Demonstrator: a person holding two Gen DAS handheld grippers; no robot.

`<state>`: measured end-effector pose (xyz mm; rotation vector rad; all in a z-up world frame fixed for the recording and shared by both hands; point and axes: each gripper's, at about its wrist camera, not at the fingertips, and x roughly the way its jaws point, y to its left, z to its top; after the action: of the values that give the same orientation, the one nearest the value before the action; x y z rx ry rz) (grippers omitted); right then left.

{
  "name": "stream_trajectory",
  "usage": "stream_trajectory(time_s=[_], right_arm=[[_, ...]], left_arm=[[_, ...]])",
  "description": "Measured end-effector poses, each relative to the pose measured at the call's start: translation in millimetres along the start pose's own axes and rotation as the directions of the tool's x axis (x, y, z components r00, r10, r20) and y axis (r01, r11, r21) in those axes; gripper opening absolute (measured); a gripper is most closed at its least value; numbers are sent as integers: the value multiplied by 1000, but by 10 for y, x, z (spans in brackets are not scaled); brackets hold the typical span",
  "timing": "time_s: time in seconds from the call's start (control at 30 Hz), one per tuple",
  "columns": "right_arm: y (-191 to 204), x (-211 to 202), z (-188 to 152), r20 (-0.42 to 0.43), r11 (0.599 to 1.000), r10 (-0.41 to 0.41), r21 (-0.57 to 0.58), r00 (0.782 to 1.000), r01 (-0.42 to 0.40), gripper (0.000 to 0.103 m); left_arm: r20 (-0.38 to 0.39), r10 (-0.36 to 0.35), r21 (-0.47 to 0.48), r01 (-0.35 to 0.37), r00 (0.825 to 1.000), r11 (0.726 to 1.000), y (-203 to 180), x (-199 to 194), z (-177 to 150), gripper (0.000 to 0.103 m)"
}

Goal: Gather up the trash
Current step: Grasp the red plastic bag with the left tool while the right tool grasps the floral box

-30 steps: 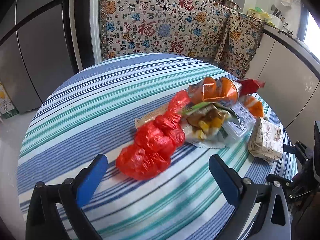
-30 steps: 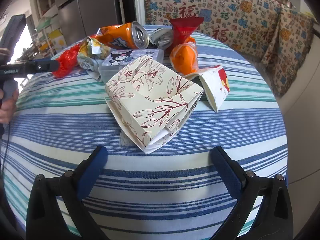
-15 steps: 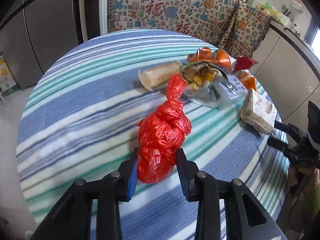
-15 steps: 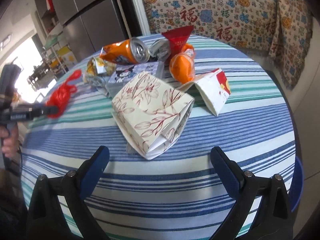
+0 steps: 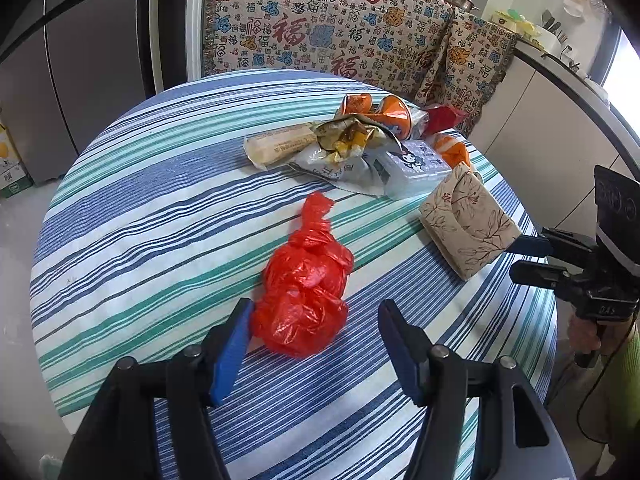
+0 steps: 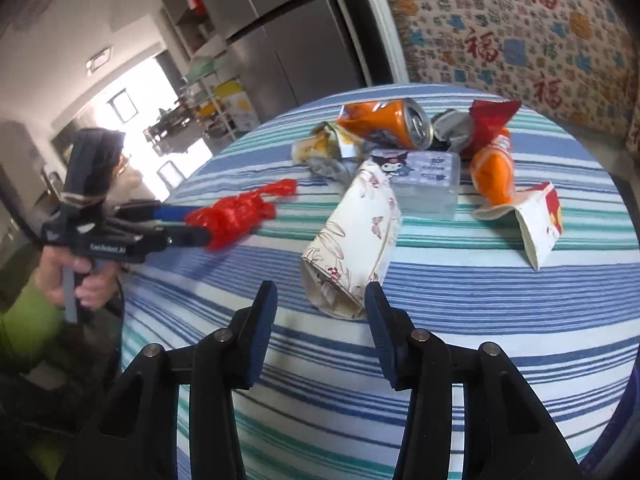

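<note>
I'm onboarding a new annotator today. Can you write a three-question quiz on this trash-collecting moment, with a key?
1. True or false: the left gripper is clamped shut on the red plastic bag.
2. Which item lies nearest the right gripper? A) orange can B) floral paper box C) clear plastic box
3. What covers the round table?

Key: 1 false, the jaws stand open around it; 2 B; 3 a striped cloth in blue, green and white.

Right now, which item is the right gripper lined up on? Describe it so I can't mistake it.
On the round striped table, find the trash heap around the crushed orange can. Nearer the right gripper lies a cream paper box, alone in its printed reddish-brown flowers.
</note>
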<state>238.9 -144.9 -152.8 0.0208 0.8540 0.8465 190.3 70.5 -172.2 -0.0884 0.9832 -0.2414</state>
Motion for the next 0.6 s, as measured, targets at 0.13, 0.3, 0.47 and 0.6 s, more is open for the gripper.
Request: stream_trajectory(time_s=[0.13, 0.3, 0.47, 0.6], right_arm=[[30, 133, -39, -26, 994, -104, -16, 994, 104, 67], [-103, 331, -100, -70, 980, -166, 98, 984, 172, 78], [-204, 168, -58, 1, 968, -114, 226, 994, 110, 80], [-329, -9, -7, 76, 948, -47, 318, 996, 20, 81]], left_arm=[[-14, -3, 33, 3, 1000, 999, -11, 95, 14, 70], [-34, 19, 62, -17, 999, 998, -74, 242, 90, 70], [-40, 57, 96, -53, 998, 994, -173, 300, 97, 70], [-3, -3, 46, 3, 1000, 999, -146, 209, 131, 70]])
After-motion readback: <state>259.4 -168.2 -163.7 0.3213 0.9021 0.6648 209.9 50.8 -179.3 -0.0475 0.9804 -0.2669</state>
